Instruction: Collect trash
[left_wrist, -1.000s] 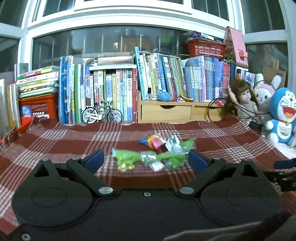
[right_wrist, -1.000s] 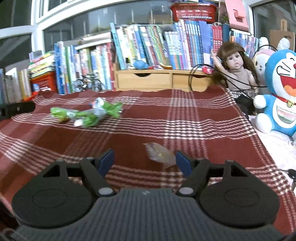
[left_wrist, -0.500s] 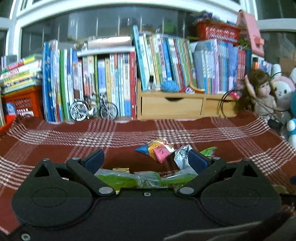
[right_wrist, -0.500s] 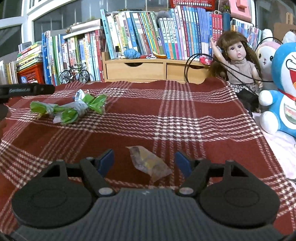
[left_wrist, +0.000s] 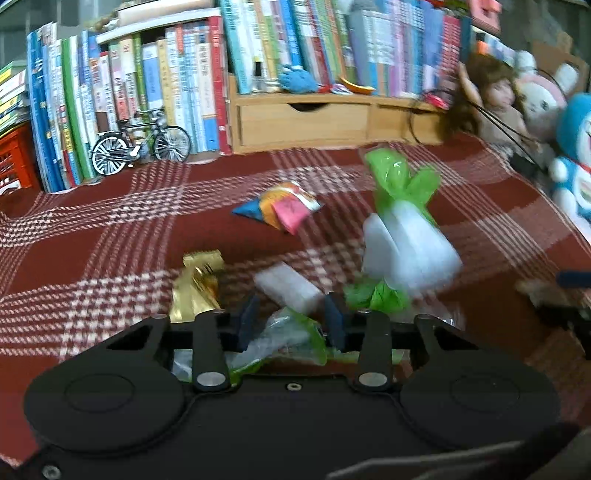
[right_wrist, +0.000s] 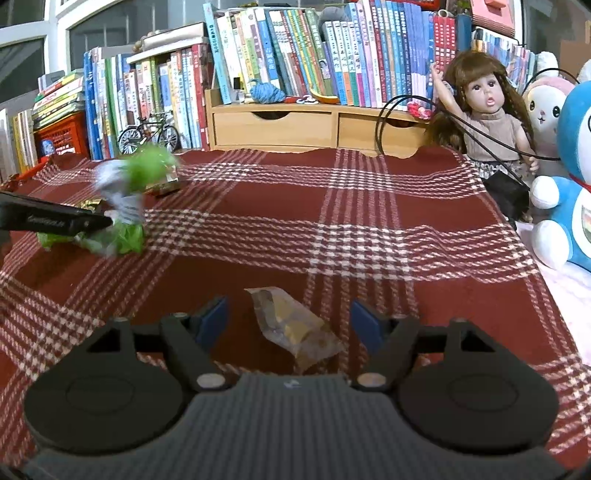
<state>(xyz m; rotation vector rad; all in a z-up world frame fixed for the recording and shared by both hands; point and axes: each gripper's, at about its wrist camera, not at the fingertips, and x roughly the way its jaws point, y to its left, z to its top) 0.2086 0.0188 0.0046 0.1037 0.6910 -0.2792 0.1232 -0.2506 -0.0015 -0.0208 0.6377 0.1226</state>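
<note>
On my left gripper (left_wrist: 291, 320) the jaws are pinched narrow around the green wrapper (left_wrist: 400, 236), whose blurred far end rears up toward one o'clock; a gold wrapper (left_wrist: 195, 288) lies at ten o'clock. My right gripper (right_wrist: 289, 320) is spread wide, a clear wrapper (right_wrist: 295, 326) lying between its fingers on the plaid cloth (right_wrist: 369, 221).

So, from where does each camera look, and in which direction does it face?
Left wrist: on the left gripper, low over the plaid cloth, facing the bookshelf; its fingers pinch the green wrapper.
Right wrist: on the open right gripper, facing the bookshelf; a clear wrapper lies between its fingers.
Both show the green wrapper, toy bicycle and doll.
</note>
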